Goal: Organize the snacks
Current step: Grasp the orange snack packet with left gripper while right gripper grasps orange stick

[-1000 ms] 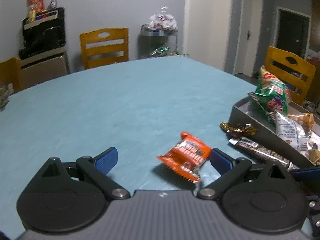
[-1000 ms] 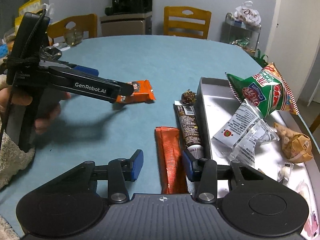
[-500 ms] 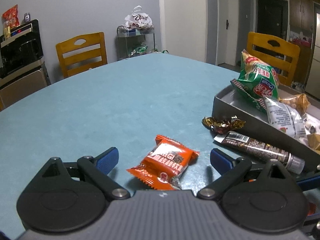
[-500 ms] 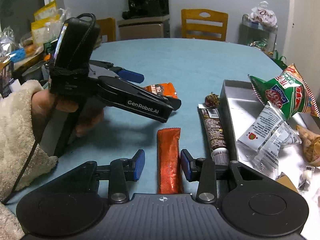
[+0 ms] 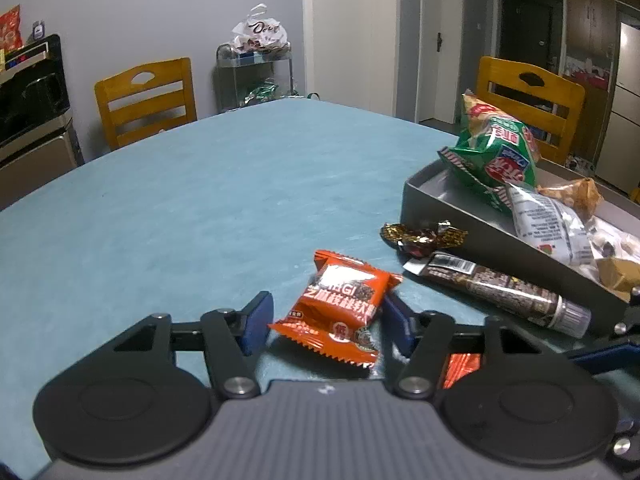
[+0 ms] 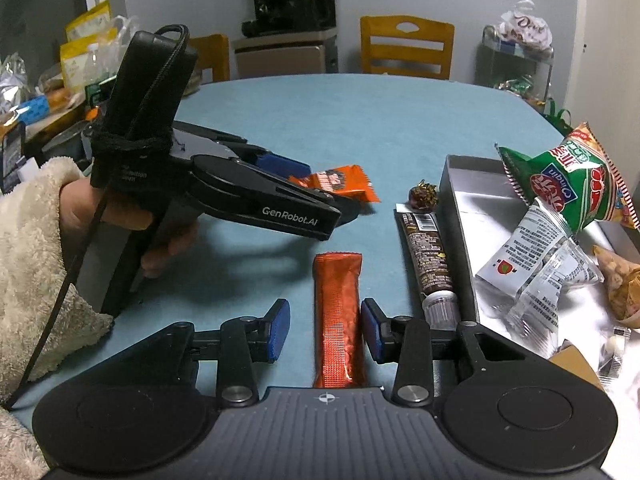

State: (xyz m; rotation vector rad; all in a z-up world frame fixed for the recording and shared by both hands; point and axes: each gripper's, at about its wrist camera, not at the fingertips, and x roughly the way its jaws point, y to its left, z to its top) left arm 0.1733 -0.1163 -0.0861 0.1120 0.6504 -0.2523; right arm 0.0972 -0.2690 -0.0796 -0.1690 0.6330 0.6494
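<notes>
An orange snack packet (image 5: 344,304) lies between the blue pads of my left gripper (image 5: 326,312), low over the blue table (image 5: 200,208). The jaws are closing and both pads meet the packet's edges. The right wrist view shows the same packet (image 6: 336,182) at the tip of that gripper (image 6: 340,210), held by a hand in a fleecy sleeve (image 6: 36,240). My right gripper (image 6: 324,320) stands open astride an orange stick bar (image 6: 338,312) flat on the table, with a gap on the left side.
A grey tray (image 6: 456,216) at the right holds a green chip bag (image 6: 568,184), clear packets and other snacks. A brown tube bar (image 6: 426,248) and a gold-wrapped candy (image 6: 422,196) lie along its left wall. Wooden chairs (image 5: 148,100) stand around the table.
My left gripper came down and closer around the orange packet, and its jaws narrowed from wide open onto it. The right gripper stayed over the orange stick bar.
</notes>
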